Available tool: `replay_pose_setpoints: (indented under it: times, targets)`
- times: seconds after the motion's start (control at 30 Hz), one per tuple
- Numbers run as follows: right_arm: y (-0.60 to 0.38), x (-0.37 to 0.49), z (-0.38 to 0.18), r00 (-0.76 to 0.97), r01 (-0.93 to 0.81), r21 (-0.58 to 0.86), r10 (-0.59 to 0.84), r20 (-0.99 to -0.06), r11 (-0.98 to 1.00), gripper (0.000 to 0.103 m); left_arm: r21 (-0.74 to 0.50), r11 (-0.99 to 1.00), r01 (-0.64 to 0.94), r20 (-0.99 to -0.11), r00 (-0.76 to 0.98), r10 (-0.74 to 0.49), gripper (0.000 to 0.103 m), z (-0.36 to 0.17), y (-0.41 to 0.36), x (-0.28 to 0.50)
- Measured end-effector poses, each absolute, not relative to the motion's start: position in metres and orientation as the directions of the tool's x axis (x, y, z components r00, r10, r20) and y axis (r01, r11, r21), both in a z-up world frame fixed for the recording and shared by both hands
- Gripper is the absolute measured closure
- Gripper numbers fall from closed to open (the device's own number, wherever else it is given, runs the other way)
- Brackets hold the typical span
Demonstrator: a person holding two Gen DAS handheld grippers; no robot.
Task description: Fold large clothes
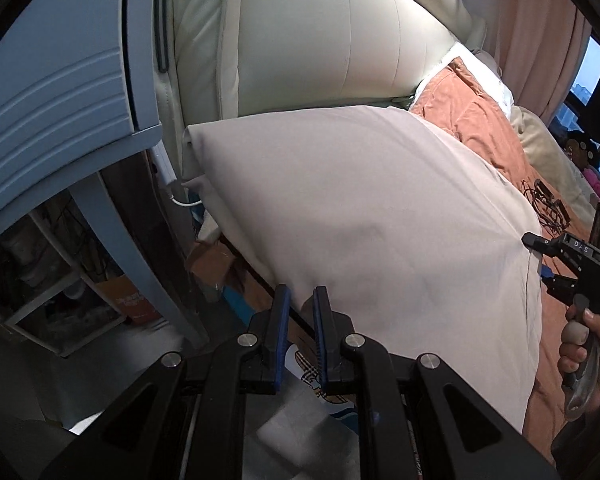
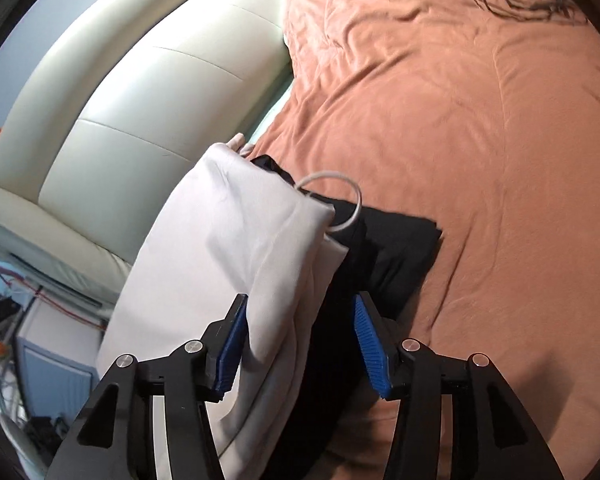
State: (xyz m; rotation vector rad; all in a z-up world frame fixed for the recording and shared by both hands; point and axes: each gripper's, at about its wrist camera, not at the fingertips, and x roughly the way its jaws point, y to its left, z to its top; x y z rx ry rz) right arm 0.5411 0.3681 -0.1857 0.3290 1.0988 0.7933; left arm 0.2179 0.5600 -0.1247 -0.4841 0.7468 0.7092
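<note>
Person is working at the bed edge, a gripper in each hand, laying a large pale grey-white fabric garment [image 1: 380, 216] across the rust-orange bedspread [image 2: 480, 160]. The left gripper [image 1: 302, 312] is pinching a corner fold of that pale garment; its blue-padded jaws are almost together with cloth caught between them, so it is clamped on the garment, probably to keep the near edge taut while the cloth settles flat. The right gripper [image 2: 300, 336] is standing with jaws apart; the garment's folded edge is hanging between the pads, the left pad brushing it at most, so it is not gripping anything. Looks like a release after placing that side.

The pale garment is lying partly over a folded black cloth item [image 2: 396, 248] already on the bedspread, with a pale drawstring loop [image 2: 340, 200] curling out across the black. It is likely being stacked there as a done pile, though I cannot tell for sure.

Containers: none in use. An open shelf unit [image 1: 40, 280] beside the bed is holding cluttered items, too dark to identify. Cream padded headboard [image 1: 320, 40] is standing behind.
</note>
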Motion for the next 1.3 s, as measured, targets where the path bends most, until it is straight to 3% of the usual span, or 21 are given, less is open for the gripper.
replay_pose_setpoints:
  times: [0.2,0.43,0.77,0.83,0.9,0.97,1.07,1.23,1.3]
  targets:
    - [0.374,0.541,-0.160,0.285,-0.488,0.466,0.639,-0.714,0.738,0.053,-0.193,0.658,-0.728,-0.739,0.549,0.392,0.089,-0.117,0.559,0.220]
    - [0.371,0.544,-0.183,0.287,-0.502,0.375,0.559,-0.777,0.779,0.053,-0.187,0.651,-0.736,-0.749,0.536,0.390,0.089,-0.122,0.548,0.225]
    - [0.327,0.530,-0.138,0.299,-0.538,0.396,0.607,-0.736,0.744,0.053,-0.210,0.673,-0.709,-0.713,0.582,0.391,0.089,-0.091,0.512,0.226]
    - [0.316,0.522,-0.125,0.306,-0.562,0.388,0.619,-0.724,0.731,0.053,-0.216,0.687,-0.694,-0.698,0.602,0.388,0.077,-0.081,0.499,0.228]
    - [0.305,0.513,-0.114,0.300,-0.582,0.390,0.635,-0.712,0.713,0.052,-0.211,0.698,-0.684,-0.674,0.619,0.402,0.028,-0.069,0.484,0.228]
    - [0.291,0.503,-0.103,0.301,-0.598,0.385,0.643,-0.704,0.702,0.046,-0.187,0.712,-0.677,-0.633,0.637,0.440,0.012,-0.054,0.464,0.226]
    - [0.265,0.486,-0.087,0.321,-0.623,0.365,0.652,-0.687,0.691,0.030,-0.182,0.736,-0.652,-0.599,0.667,0.443,0.011,-0.039,0.439,0.224]
    - [0.226,0.464,-0.070,0.318,-0.650,0.348,0.657,-0.683,0.676,0.015,-0.173,0.756,-0.631,-0.575,0.688,0.443,0.006,-0.023,0.405,0.222]
    - [0.211,0.456,-0.062,0.335,-0.662,0.327,0.656,-0.677,0.675,0.001,-0.172,0.762,-0.624,-0.550,0.703,0.452,0.001,-0.016,0.390,0.218]
